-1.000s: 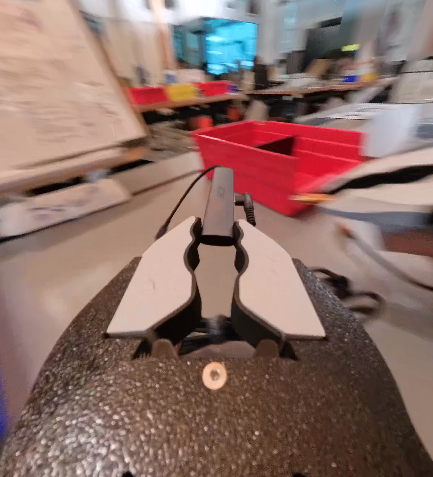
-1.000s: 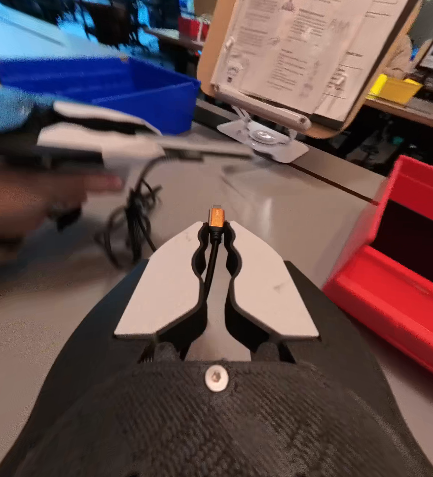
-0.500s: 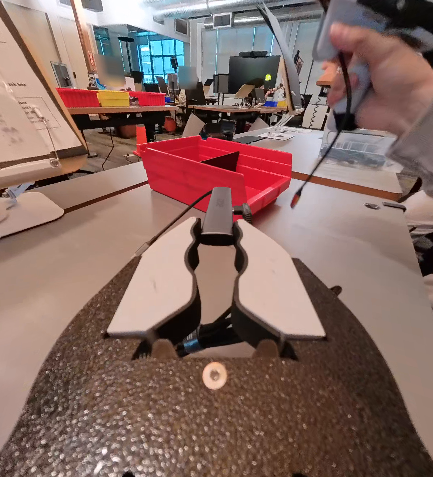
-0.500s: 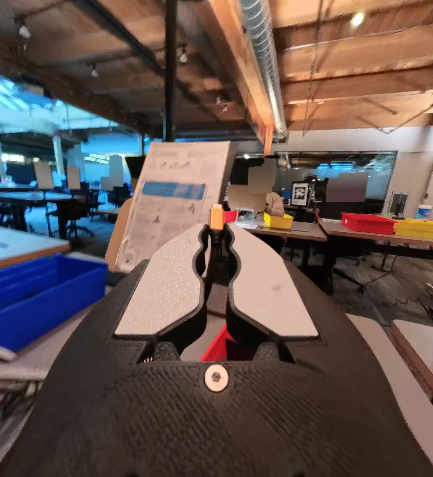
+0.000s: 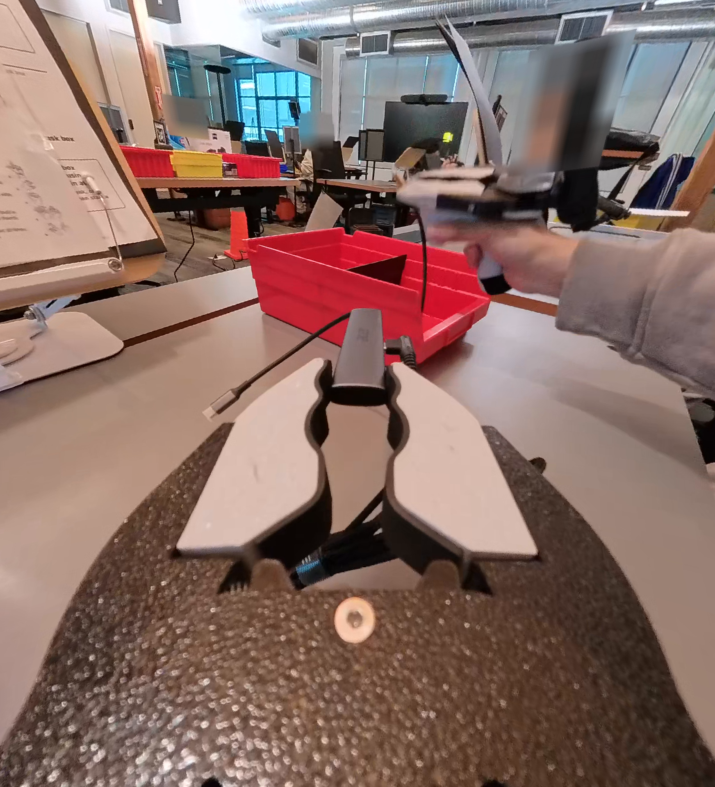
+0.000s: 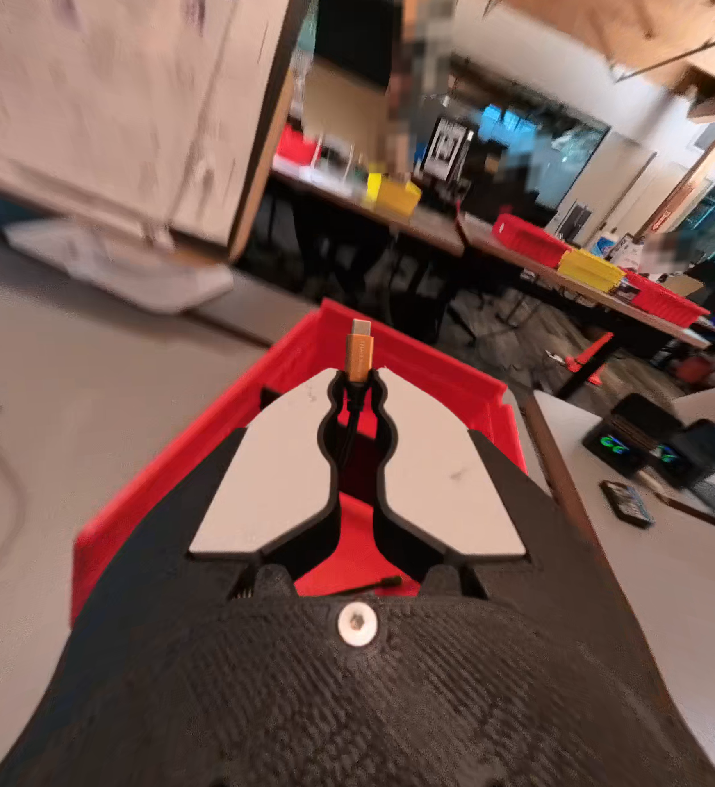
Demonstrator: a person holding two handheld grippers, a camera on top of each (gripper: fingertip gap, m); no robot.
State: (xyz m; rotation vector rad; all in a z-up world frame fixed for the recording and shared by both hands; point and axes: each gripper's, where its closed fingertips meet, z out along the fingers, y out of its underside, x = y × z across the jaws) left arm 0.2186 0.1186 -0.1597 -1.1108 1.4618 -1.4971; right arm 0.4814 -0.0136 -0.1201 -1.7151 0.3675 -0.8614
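My left gripper is shut on a slim dark grey hub, held above the grey table. A short cable with a silver plug hangs off the hub's far end to the left. My right gripper is shut on an orange cable plug, its metal tip pointing forward. It hovers over a red bin. In the left wrist view the right gripper is blurred above the red bin, with a black cable hanging down from it.
A document stand with printed sheets sits at the left on a white base. A person's grey sleeve reaches in from the right. Another table to the right holds dark devices. Red and yellow bins sit on far tables. The gap from one gripper's tips to the other's is roughly 30 cm.
The right gripper has swung down from pointing at the ceiling and now hovers over the red bin with the plug. The left gripper holds the hub nearly still.
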